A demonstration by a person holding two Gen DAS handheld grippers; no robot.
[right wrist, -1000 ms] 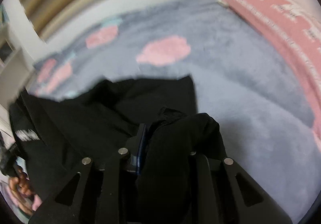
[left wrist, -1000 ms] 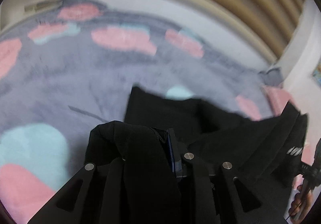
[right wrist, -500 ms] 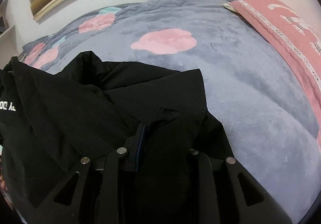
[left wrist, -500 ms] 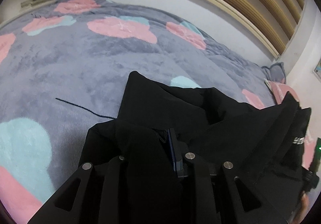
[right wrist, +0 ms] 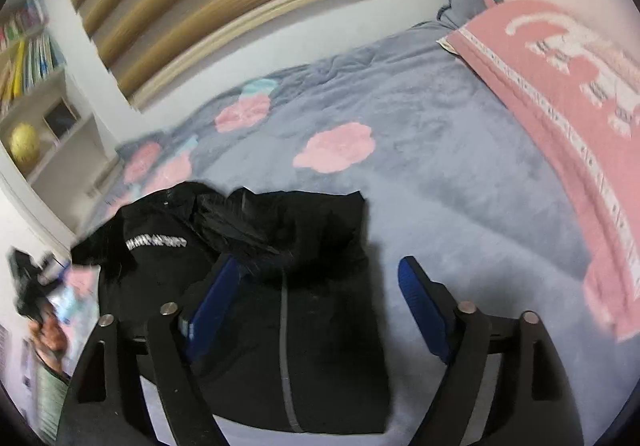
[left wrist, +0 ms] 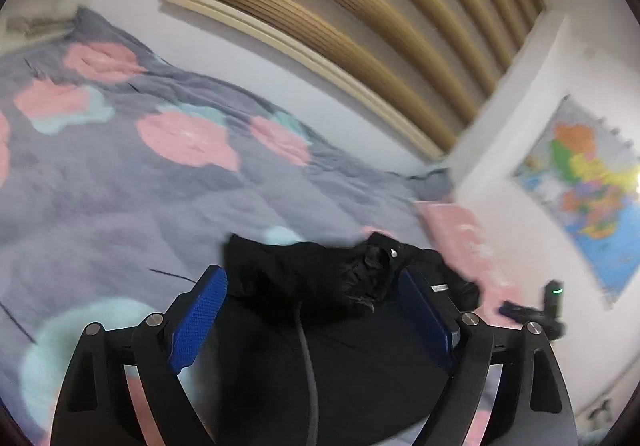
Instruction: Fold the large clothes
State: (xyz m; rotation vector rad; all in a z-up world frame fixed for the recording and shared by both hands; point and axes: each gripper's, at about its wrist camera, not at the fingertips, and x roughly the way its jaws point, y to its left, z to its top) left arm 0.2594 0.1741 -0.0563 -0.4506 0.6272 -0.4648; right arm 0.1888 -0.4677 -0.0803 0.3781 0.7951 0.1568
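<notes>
Lying on the grey blanket (left wrist: 120,186) with pink and teal patches, the black jacket (left wrist: 320,358) sits folded below the left gripper (left wrist: 316,306), whose blue pads are spread wide and hold nothing; the bunched collar lies at the jacket's far end

From the right wrist, the jacket (right wrist: 280,318) lies left of the pink pillow (right wrist: 568,134), grey zip line running down its middle; the right gripper (right wrist: 316,294) hangs over the jacket's right edge, fingers wide apart, empty
</notes>
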